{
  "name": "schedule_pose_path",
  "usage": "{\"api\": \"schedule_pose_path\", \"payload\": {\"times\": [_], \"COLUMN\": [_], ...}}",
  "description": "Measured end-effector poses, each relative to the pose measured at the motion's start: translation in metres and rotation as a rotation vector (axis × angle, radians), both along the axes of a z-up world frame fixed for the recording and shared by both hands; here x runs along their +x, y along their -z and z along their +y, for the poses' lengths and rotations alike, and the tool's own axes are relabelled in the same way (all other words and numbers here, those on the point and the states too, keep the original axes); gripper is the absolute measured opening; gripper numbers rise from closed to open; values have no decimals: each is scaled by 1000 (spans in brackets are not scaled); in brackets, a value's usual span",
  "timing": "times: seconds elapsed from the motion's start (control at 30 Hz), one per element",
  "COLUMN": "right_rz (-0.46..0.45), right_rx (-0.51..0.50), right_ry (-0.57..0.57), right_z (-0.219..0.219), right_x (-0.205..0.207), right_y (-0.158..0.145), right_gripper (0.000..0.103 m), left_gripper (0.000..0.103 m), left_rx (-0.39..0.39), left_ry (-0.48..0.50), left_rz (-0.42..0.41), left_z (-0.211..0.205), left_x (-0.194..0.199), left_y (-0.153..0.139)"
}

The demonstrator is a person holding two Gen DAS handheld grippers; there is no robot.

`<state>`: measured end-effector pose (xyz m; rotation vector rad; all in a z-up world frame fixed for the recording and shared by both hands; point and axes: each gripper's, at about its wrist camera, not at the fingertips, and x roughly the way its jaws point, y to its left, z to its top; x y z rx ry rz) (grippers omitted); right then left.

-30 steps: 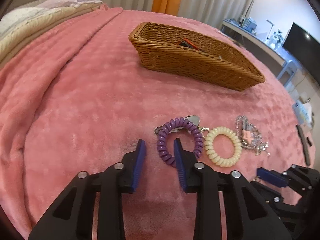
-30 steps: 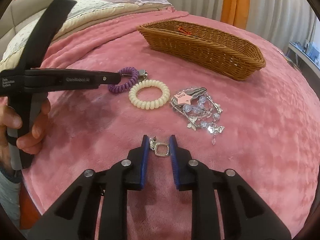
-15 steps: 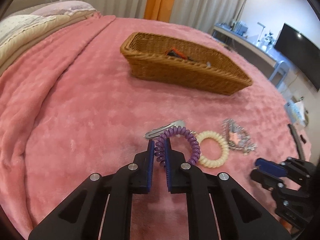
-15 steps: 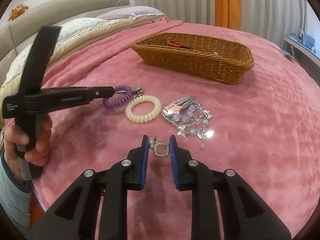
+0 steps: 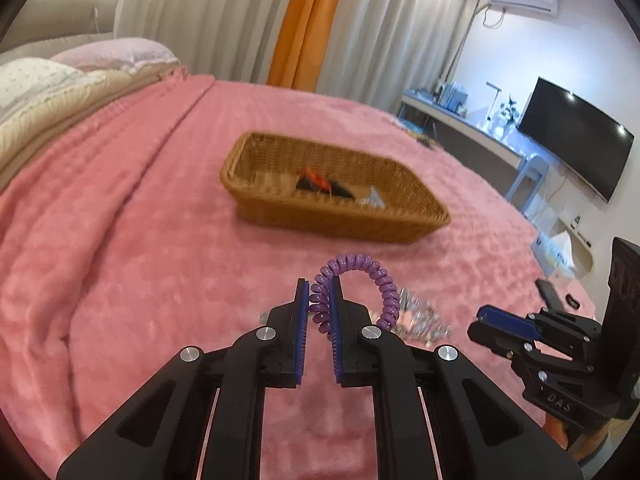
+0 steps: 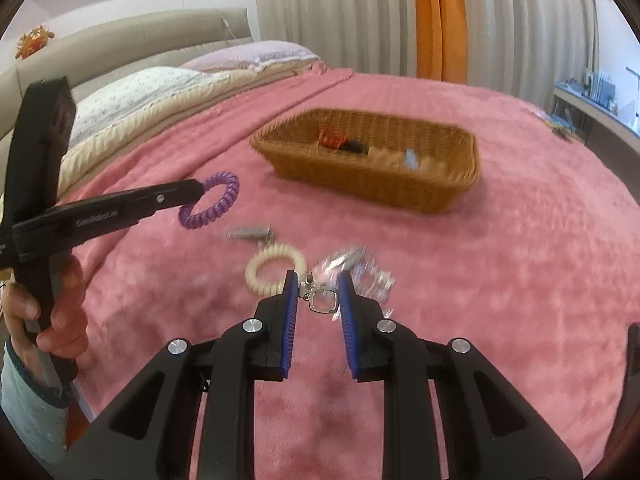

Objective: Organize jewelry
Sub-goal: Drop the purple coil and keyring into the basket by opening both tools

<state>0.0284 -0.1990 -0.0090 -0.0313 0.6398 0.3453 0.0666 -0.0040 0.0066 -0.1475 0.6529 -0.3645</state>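
Note:
My left gripper (image 5: 319,300) is shut on a purple coil bracelet (image 5: 360,276) and holds it lifted above the pink blanket; the bracelet also shows in the right wrist view (image 6: 212,200). My right gripper (image 6: 318,294) is shut on a small silver clasp (image 6: 320,300), also raised off the blanket. A wicker basket (image 5: 416,216) stands ahead on the bed with a few small items inside; it also shows in the right wrist view (image 6: 360,176). A cream coil bracelet (image 6: 260,276), a silver hair clip (image 6: 250,234) and a beaded silver charm bunch (image 6: 360,268) lie on the blanket.
The pink blanket (image 5: 120,240) covers the bed. Pillows (image 6: 160,84) and a headboard lie to the left. A desk and a TV (image 5: 572,144) stand to the right beyond the bed edge. A black phone-like object (image 5: 550,292) lies near the right edge.
My left gripper closed on the purple coil bracelet and lifted it off the blanket, leaving the hair clip behind. My right gripper rose with the silver clasp in it.

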Motion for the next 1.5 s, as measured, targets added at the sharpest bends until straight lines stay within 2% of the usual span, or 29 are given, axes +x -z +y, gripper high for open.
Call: {"api": "schedule_pose_path", "payload": {"times": [0.17,0.27,0.5,0.6,0.77,0.93,1.13,1.17,1.2,1.23,1.27,1.3,1.33,1.5], "right_rz": [-74,-111,-117,-88,-9,50,71,70,69,69,68,59,42,18], "right_rx": [-14,-12,17,33,45,35,28,32,38,43,49,55,53,61], "right_ry": [25,51,101,116,141,142,146,142,140,141,141,144,151,119], "right_z": [-4,-9,-17,-20,-22,-19,-19,-19,-19,-20,-22,-23,-24,-24], "right_x": [22,48,122,153,198,214,216,215,213,212,211,208,204,183], "right_y": [-35,-56,-73,-63,-32,-5,4,4,4,3,2,0,-3,-15], "right_gripper": [18,18,18,18,18,18,19,19,19,21,30,45,50,52], "left_gripper": [8,8,8,8,8,9,9,12,28,38,46,46,46,50], "left_rx": [-14,-1,10,12,19,17,18,12,1,-8,-18,-17,-15,-33], "left_ry": [-30,-44,-59,-64,-52,-66,-79,-80,-77,-77,-87,-93,-86,-68], "left_rz": [-49,-74,-86,-67,-5,39,76,79,85,88,83,73,60,28], "left_z": [2,-1,-18,-27,-33,-30,-25,-23,-22,-20,-17,-16,-15,-11], "left_x": [6,20,79,110,151,172,180,179,177,177,174,169,163,135], "left_y": [-29,-48,-72,-64,-35,-8,6,6,6,5,3,1,-4,-20]}}
